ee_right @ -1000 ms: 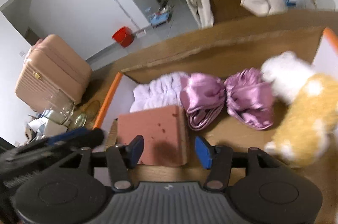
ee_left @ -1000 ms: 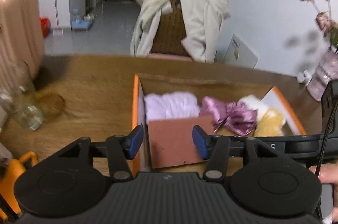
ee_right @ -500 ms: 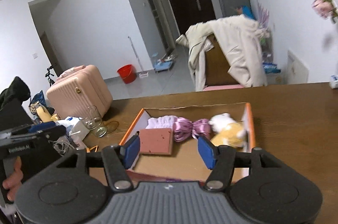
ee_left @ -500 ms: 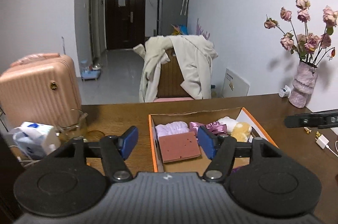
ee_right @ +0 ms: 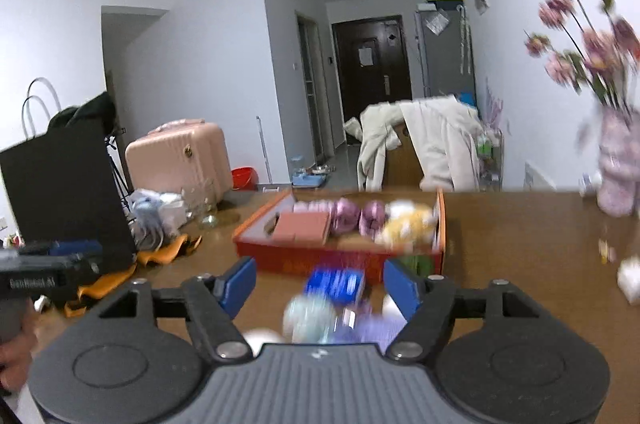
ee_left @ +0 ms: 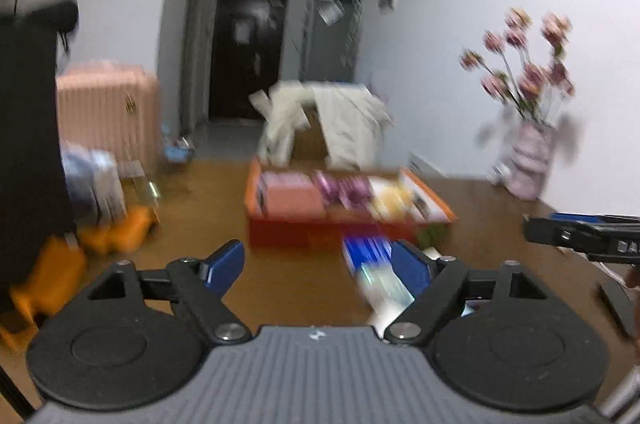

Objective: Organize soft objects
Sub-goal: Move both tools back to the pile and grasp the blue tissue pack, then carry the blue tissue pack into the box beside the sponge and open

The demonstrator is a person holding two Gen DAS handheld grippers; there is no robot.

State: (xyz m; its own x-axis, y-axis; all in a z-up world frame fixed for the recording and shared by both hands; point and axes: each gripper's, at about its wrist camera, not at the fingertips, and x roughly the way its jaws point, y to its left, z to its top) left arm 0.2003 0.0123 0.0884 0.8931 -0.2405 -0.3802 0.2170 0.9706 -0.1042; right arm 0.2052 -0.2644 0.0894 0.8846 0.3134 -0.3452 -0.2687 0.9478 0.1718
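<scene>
Nearest me, my left gripper (ee_left: 318,266) has its blue pads spread wide with nothing between them, and my right gripper (ee_right: 320,282) is just as wide and equally empty. I read that as both tools held clear above the brown wooden table (ee_right: 520,244), free for whatever comes next.

Just beyond the right pads, at about 12 o'clock, sits a blurred clutter: a blue packet (ee_right: 335,284), something pale green and something lilac. I cannot tell what they are.

Farther out at 12 o'clock lies the shallow orange-rimmed cardboard box (ee_right: 340,258). Its contents run in a row along the far wall, presumably for tidiness: a pale pink fluffy cloth (ee_right: 312,207) at the left, a flat brick-red sponge block (ee_right: 303,228) in front of it, two shiny mauve satin bundles (ee_right: 360,216) in the middle, and a yellow-and-white plush toy (ee_right: 408,222) at the right. To my eye the sorting looks near complete.

At 2 o'clock, far back, stands a pink vase of flowers (ee_right: 618,167).
</scene>
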